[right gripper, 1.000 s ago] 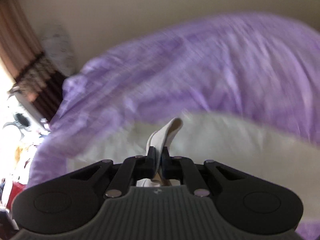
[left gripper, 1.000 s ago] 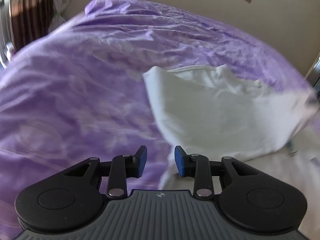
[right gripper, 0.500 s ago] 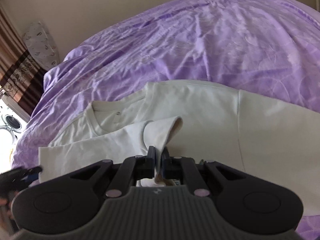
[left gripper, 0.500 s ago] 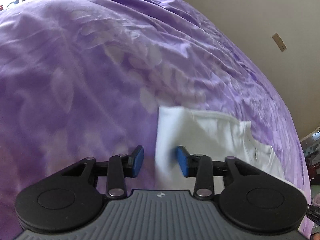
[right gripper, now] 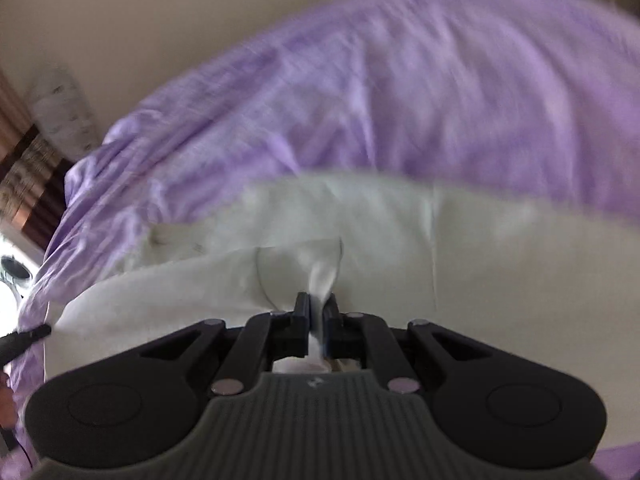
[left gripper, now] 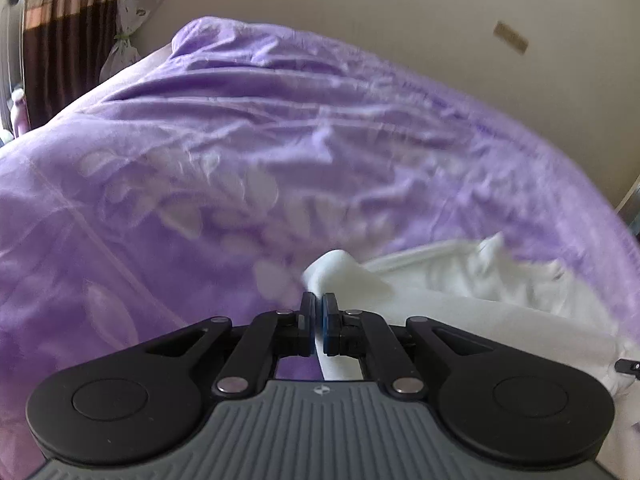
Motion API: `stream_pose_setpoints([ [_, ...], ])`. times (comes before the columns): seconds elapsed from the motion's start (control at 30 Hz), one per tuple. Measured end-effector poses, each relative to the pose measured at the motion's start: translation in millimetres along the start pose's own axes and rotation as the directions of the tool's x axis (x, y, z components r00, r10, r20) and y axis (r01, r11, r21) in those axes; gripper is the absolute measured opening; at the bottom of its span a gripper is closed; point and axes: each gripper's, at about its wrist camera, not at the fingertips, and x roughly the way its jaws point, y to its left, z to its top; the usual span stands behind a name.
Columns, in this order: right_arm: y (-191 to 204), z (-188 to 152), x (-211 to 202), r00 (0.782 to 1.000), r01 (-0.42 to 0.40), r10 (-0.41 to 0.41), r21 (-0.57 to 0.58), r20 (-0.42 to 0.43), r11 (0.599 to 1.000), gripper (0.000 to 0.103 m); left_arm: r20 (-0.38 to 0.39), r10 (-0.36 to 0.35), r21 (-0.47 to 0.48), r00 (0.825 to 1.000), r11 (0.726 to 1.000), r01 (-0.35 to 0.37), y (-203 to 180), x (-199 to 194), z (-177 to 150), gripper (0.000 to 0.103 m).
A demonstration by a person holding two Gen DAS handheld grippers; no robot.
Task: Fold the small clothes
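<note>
Left wrist view: the left claw (left gripper: pixel 319 303), its blue-padded fingers (left gripper: pixel 307 320) drawn together, pinches a corner of the white cotton T-shirt (left gripper: pixel 480 304), which lies on the purple leaf-patterned bedspread (left gripper: pixel 200 168) with its fabric bunched to the right of the claw; a brown striped curtain (left gripper: pixel 60 40) hangs at far left. Right wrist view (blurred): the right claw (right gripper: pixel 316 304), likewise closed, grips a raised fold of the same T-shirt (right gripper: pixel 480 264), whose body is spread flat across the bedspread (right gripper: pixel 400 100).
</note>
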Motion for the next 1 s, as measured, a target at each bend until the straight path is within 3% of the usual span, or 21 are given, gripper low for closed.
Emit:
stream_pose_setpoints([
  [0.1, -5, -12, 25, 0.999, 0.038, -0.038, -0.009, -0.021, 0.999, 0.003, 0.012, 0.075, 0.034, 0.997, 0.997, -0.076, -2, 2, -5, 0.011],
  [0.17, -2, -14, 28, 0.998, 0.057, -0.057, -0.035, -0.005, 0.998, 0.013, 0.004, 0.093, 0.035, 0.996, 0.995, -0.093, 0, -3, -3, 0.016],
  [0.27, -2, -11, 19, 0.996, 0.084, -0.083, -0.051, 0.025, 0.995, 0.036, -0.005, 0.081, 0.048, 0.997, 0.996, -0.081, 4, -21, -4, 0.016],
  [0.4, -17, -17, 2, 1.000, 0.019, -0.020, 0.016, 0.021, 1.000, 0.044, -0.017, 0.019, 0.139, 1.000, 0.990, -0.016, -6, -53, -18, 0.022],
  [0.5, -26, -28, -3, 1.000, -0.023, 0.022, 0.072, 0.015, 0.997, 0.045, -0.044, -0.005, 0.258, 0.999, 0.966, 0.016, -19, -74, -36, 0.027],
  [0.67, -36, -46, 1, 0.997, -0.077, 0.080, 0.156, -0.017, 0.985, 0.044, -0.077, 0.004, 0.481, 0.997, 0.876, 0.034, -41, -98, -72, 0.033],
  [0.8, -38, -51, 2, 0.992, -0.117, 0.123, 0.206, -0.015, 0.972, 0.044, -0.113, 0.020, 0.614, 0.993, 0.787, 0.054, -56, -98, -98, 0.044],
  [0.9, -42, -53, 5, 0.988, -0.147, 0.154, 0.265, -0.006, 0.953, 0.043, -0.083, 0.081, 0.701, 0.993, 0.714, 0.000, -67, -84, -116, 0.044],
  [0.93, -42, -53, 7, 0.988, -0.148, 0.155, 0.279, -0.003, 0.949, 0.039, -0.062, 0.103, 0.717, 0.993, 0.696, -0.028, -69, -78, -120, 0.044],
  [0.97, -42, -52, 8, 0.988, -0.148, 0.155, 0.288, -0.001, 0.946, 0.034, -0.049, 0.120, 0.727, 0.992, 0.685, -0.047, -71, -72, -122, 0.044],
  [1.0, -41, -52, 10, 0.988, -0.146, 0.153, 0.295, -0.001, 0.944, 0.031, -0.044, 0.125, 0.725, 0.991, 0.687, -0.055, -71, -69, -122, 0.033],
])
